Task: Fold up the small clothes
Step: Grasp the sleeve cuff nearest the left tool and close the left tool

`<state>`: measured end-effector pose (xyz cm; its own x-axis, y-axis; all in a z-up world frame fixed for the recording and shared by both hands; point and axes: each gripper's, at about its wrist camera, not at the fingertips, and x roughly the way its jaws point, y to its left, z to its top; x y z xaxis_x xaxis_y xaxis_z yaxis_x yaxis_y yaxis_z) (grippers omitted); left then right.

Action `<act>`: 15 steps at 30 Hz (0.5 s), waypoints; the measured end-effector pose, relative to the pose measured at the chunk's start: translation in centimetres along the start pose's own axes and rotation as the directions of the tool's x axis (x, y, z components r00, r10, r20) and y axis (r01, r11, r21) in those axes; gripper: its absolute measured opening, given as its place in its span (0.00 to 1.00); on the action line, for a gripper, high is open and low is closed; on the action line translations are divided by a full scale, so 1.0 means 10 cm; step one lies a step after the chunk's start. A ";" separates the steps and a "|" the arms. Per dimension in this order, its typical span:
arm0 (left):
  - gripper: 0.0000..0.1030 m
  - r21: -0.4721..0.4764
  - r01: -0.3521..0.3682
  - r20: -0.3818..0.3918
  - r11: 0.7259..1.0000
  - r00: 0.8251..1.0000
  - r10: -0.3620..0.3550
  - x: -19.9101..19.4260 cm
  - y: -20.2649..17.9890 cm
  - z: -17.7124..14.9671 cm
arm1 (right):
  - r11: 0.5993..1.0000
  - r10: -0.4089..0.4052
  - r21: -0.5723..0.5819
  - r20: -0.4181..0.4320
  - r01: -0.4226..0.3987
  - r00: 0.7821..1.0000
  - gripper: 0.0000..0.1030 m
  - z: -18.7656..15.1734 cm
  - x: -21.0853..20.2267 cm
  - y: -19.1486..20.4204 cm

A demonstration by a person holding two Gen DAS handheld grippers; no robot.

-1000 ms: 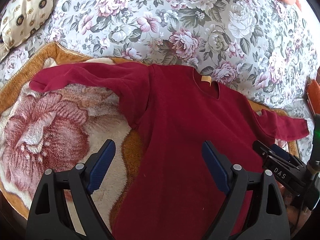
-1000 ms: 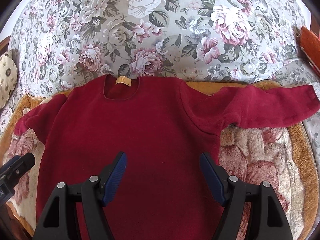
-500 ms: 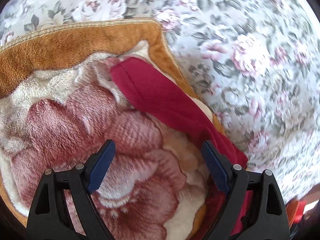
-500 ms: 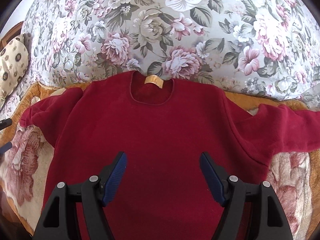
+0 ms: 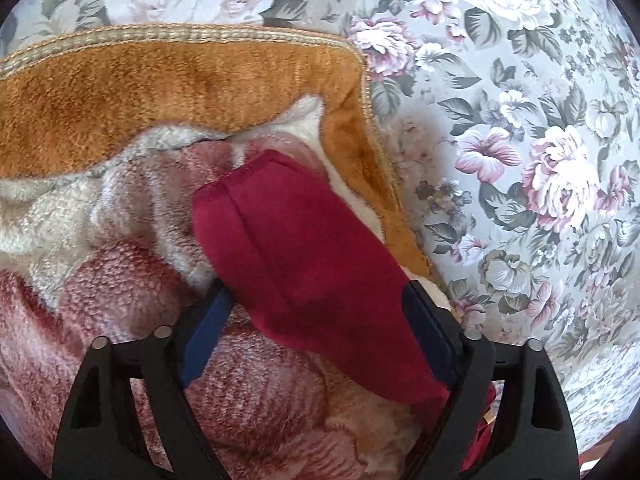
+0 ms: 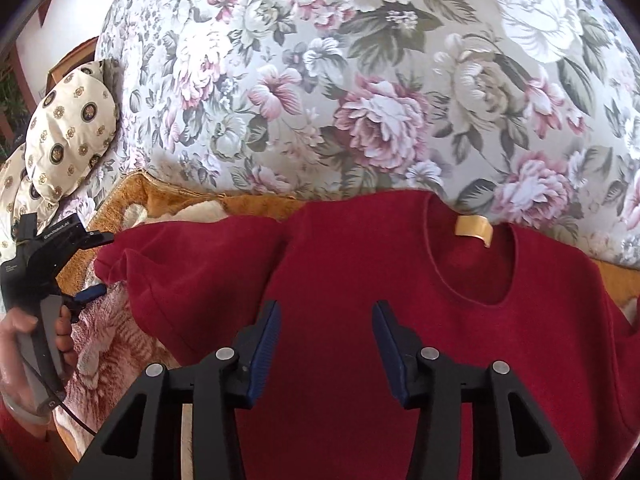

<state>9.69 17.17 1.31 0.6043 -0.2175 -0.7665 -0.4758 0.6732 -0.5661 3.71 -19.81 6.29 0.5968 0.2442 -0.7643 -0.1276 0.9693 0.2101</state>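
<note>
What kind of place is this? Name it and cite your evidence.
Probably a bedroom: a red sweater lies on a plush blanket over a floral bedspread, with a pillow beside it.

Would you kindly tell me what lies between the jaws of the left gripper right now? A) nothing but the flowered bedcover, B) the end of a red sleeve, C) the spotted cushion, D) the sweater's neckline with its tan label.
B: in the left wrist view the left gripper has the red sleeve of the sweater running between its jaws, over the plush blanket.
</note>
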 end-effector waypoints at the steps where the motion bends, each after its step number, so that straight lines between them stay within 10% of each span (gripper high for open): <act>1: 0.41 0.024 0.011 -0.018 1.000 1.000 -0.010 0.04 -0.02 0.01 | 1.000 0.006 -0.004 -0.002 -0.006 1.000 0.45 0.01 0.04 0.05; 3: 0.10 0.073 -0.047 -0.035 0.996 0.998 0.050 0.10 -0.05 0.04 | 1.000 0.021 -0.018 -0.045 -0.022 0.999 0.45 -0.02 0.21 0.17; 15: 0.06 0.313 0.081 0.075 0.946 0.991 -0.110 -1.01 -0.79 0.24 | 0.998 0.047 -0.025 -0.096 -0.049 0.994 0.46 -0.16 0.10 0.10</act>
<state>8.86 15.77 14.22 0.6988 -0.2366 -0.6750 -0.2008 0.8409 -0.5026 2.92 -18.49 4.74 0.5117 0.2907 -0.8085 -0.1761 0.9565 0.2324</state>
